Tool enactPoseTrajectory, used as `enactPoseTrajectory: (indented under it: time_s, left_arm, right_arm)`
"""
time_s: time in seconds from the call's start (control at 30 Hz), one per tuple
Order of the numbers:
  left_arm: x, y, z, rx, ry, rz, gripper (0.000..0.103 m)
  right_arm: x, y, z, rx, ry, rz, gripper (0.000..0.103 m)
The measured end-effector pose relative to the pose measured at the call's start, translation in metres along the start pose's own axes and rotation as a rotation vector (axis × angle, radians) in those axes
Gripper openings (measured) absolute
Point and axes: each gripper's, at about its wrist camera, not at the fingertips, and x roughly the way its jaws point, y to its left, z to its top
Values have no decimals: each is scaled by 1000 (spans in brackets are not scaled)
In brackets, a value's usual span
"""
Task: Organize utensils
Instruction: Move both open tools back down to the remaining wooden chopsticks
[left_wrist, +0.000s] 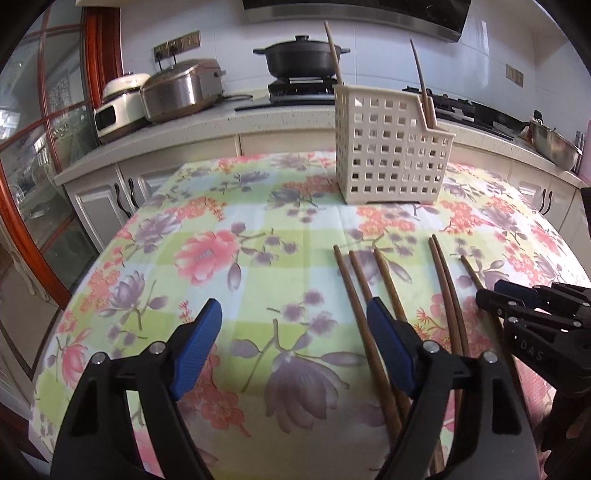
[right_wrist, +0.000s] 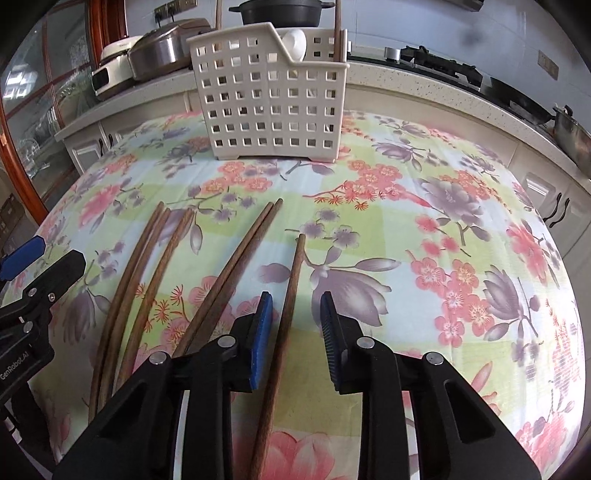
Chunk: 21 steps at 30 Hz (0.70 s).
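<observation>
Several brown wooden chopsticks lie on the floral tablecloth (left_wrist: 221, 229): a group of three (left_wrist: 360, 280) (right_wrist: 147, 258), a pair (left_wrist: 447, 288) (right_wrist: 240, 258) and a single one (left_wrist: 472, 273) (right_wrist: 291, 280). My left gripper (left_wrist: 293, 310) is open just above the cloth; the leftmost chopstick lies just inside its right finger (left_wrist: 388, 339). My right gripper (right_wrist: 294, 299) straddles the single chopstick, with gaps on both sides, so it is open. A cream lattice basket (left_wrist: 388, 147) (right_wrist: 269, 99) stands behind, holding two upright chopsticks (left_wrist: 421, 81) and a white spoon (right_wrist: 293, 42).
Each gripper shows in the other's view: right gripper (left_wrist: 491, 291), left gripper (right_wrist: 55, 254). Behind the table runs a counter with a steel cooker (left_wrist: 181, 92), a black pot (left_wrist: 303, 55) on the stove and a steel bowl (left_wrist: 554, 144).
</observation>
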Motion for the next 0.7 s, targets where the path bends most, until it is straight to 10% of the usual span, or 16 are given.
enactPoseTrajectory:
  time_s: [0.23, 0.7]
  left_arm:
    - [12, 3, 1, -21, 59, -24, 72]
    - [50, -9, 15, -63, 167, -76, 54]
  right_arm:
    - [-2, 6, -3, -30, -6, -15, 8]
    - [-7, -11, -9, 35, -8, 38, 7]
